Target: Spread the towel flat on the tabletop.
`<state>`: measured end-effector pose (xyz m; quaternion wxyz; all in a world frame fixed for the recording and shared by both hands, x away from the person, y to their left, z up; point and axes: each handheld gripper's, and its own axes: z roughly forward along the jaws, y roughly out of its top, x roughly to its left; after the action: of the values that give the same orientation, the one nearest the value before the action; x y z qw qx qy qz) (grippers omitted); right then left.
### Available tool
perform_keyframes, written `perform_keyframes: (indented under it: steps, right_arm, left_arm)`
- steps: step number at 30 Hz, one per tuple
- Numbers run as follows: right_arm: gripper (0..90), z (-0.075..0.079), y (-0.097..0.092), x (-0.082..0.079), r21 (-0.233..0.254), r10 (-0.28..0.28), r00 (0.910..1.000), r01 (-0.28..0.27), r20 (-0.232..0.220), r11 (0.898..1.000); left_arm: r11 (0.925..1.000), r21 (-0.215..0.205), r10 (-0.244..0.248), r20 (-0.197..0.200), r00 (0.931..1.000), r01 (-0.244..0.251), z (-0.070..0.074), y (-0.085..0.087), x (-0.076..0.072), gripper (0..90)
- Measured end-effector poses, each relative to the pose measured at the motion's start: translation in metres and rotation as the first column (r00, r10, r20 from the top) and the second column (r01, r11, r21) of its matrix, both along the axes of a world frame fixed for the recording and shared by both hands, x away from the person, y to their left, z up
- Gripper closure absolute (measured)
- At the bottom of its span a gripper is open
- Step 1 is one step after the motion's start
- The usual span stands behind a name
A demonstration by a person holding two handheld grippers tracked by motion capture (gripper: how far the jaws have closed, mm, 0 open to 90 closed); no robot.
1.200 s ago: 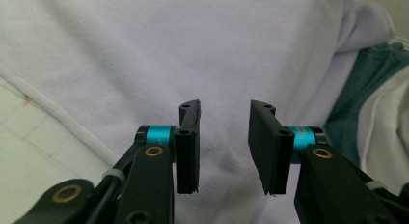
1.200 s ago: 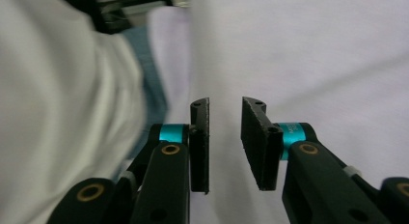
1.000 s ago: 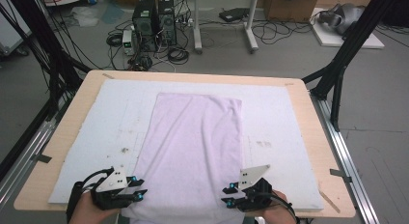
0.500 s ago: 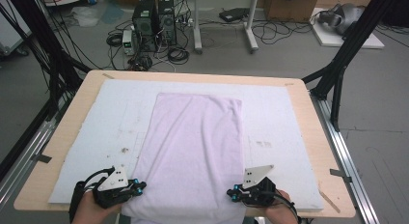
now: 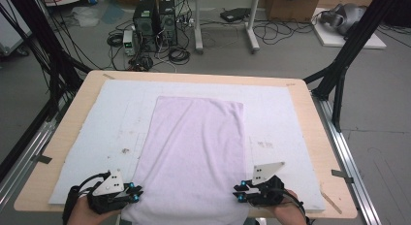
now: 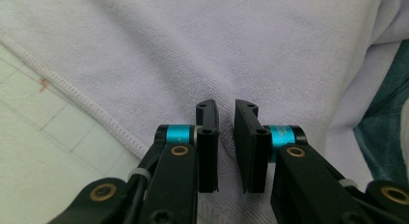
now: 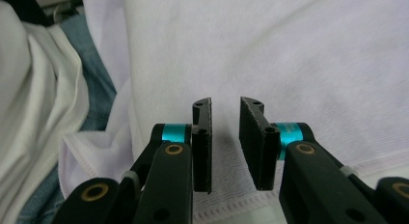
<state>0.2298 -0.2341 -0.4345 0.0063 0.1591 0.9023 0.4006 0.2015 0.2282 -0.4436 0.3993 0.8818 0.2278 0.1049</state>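
Cloth: I've got a pale lilac rectangular knit cloth (image 5: 194, 152) lying flat down the middle of the frame, its near end hanging off the bottom edge of the table
Surface: white grid-marked mat (image 5: 87, 137) on a light wooden table (image 5: 310, 108), cloth spread on top
Left gripper (image 5: 133, 195): lower left of the frame, at the cloth's near left corner; jaws a narrow slit apart and they have just been opening, cloth lies under them, nothing pinched between the pads
Right gripper (image 5: 238, 192): lower right of centre, at the near right corner; jaws a little wider than the left's, also just been opening, hemmed edge below them, nothing gripped
Done so far: cloth looks laid out smooth and square, no fold in it yet
Left to do: as I read it, take both near corners properly, then carry them toward the far edge at upper centre
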Motion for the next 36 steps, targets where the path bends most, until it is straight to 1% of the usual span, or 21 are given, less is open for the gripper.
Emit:
perform_keyframes:
  steps: [2,3,4,5,8,9,10,12,14,15,17,18,20,22,24,26,27,29,31,33,36]
  right_arm:
    - [74.4,-0.005,0.002,0.0,-0.03,0.011,0.9999,-0.012,-0.01,0.999]
    - [73.6,-0.007,0.003,0.001,-0.033,0.004,0.9999,-0.004,-0.015,0.999]
    - [72.3,-0.007,0.001,0.002,-0.012,0.0,0.9997,-0.001,-0.023,1.0]
    - [71.0,-0.006,0.0,0.002,-0.005,-0.013,0.9997,0.013,-0.021,1.0]
    - [64.6,0.0,-0.004,0.007,0.021,-0.048,0.9988,0.048,-0.004,0.999]
    - [61.4,0.003,-0.006,0.009,0.028,-0.069,0.9976,0.069,-0.004,0.997]
    - [60.4,0.004,-0.007,0.012,0.041,-0.085,0.9963,0.085,-0.007,0.996]
    - [56.4,0.008,-0.008,0.017,0.056,-0.111,0.9938,0.11,0.009,0.992]
    - [54.1,0.011,-0.009,0.024,0.062,-0.132,0.9912,0.132,0.002,0.989]
    - [51.7,0.012,-0.009,0.029,0.06,-0.145,0.9894,0.144,0.011,0.988]
    - [48.0,0.013,-0.008,0.035,0.054,-0.155,0.9878,0.155,0.01,0.986]
    - [46.4,0.013,-0.007,0.039,0.046,-0.161,0.9868,0.16,0.017,0.986]
    - [42.3,0.013,-0.005,0.047,0.037,-0.179,0.9836,0.178,0.025,0.983]
    - [39.5,0.014,-0.003,0.055,0.04,-0.193,0.9811,0.193,0.011,0.98]
    - [37.0,0.016,-0.002,0.063,0.039,-0.207,0.9781,0.206,0.02,0.978]
    - [35.1,0.019,-0.002,0.069,0.046,-0.222,0.975,0.221,0.016,0.974]
    - [34.2,0.021,-0.002,0.073,0.049,-0.226,0.9741,0.225,0.014,0.973]
    - [32.8,0.025,-0.002,0.08,0.052,-0.233,0.9722,0.232,0.017,0.971]
    - [31.3,0.029,-0.003,0.088,0.063,-0.246,0.9692,0.244,0.018,0.968]
    - [30.9,0.032,-0.004,0.098,0.066,-0.249,0.9684,0.247,0.017,0.967]
    - [30.6,0.034,-0.004,0.107,0.065,-0.251,0.9678,0.25,0.016,0.966]
  left_arm:
    - [1.0,-0.006,-0.001,-0.008,1.0,0.001,0.001,0.001,0.002,78.8]
    - [1.0,-0.004,0.008,-0.009,0.9999,-0.008,0.002,0.0,0.003,76.8]
    - [0.9999,-0.007,0.015,-0.007,0.9999,-0.015,0.004,-0.001,0.005,74.2]
    - [0.9997,-0.016,0.021,-0.006,0.9998,-0.021,0.006,-0.002,0.008,71.9]
    - [0.9988,-0.045,0.022,0.001,0.9998,-0.022,0.016,-0.007,0.018,66.7]
    - [0.9985,-0.05,0.024,0.003,0.9997,-0.024,0.018,-0.009,0.022,65.1]
    - [0.9981,-0.055,0.028,0.003,0.9996,-0.028,0.02,-0.011,0.025,62.3]
    - [0.9969,-0.073,0.031,0.004,0.9995,-0.03,0.023,-0.013,0.032,59.8]
    - [0.9945,-0.095,0.044,0.006,0.999,-0.043,0.025,-0.015,0.04,57.6]
    - [0.994,-0.099,0.048,0.005,0.9988,-0.047,0.026,-0.015,0.043,56.4]
    - [0.9914,-0.116,0.061,0.0,0.9981,-0.06,0.027,-0.014,0.051,54.6]
    - [0.9901,-0.122,0.07,-0.001,0.9975,-0.07,0.028,-0.014,0.055,53.7]
    - [0.9878,-0.128,0.089,-0.002,0.9961,-0.088,0.029,-0.013,0.064,51.7]
    - [0.9862,-0.128,0.106,0.001,0.9944,-0.105,0.031,-0.013,0.069,49.8]
    - [0.9855,-0.127,0.115,0.011,0.9933,-0.113,0.033,-0.013,0.076,48.2]
    - [0.9836,-0.132,0.126,0.014,0.992,-0.123,0.034,-0.014,0.083,47.2]
    - [0.9835,-0.127,0.132,0.013,0.9912,-0.129,0.035,-0.014,0.087,46.6]
    - [0.984,-0.116,0.139,0.026,0.99,-0.135,0.037,-0.017,0.095,44.7]
    - [0.9825,-0.12,0.148,0.037,0.9883,-0.142,0.039,-0.019,0.1,44.3]
    - [0.9821,-0.119,0.152,0.041,0.9876,-0.146,0.042,-0.021,0.106,43.9]
    - [0.9824,-0.121,0.149,0.045,0.9879,-0.142,0.046,-0.024,0.111,44.0]
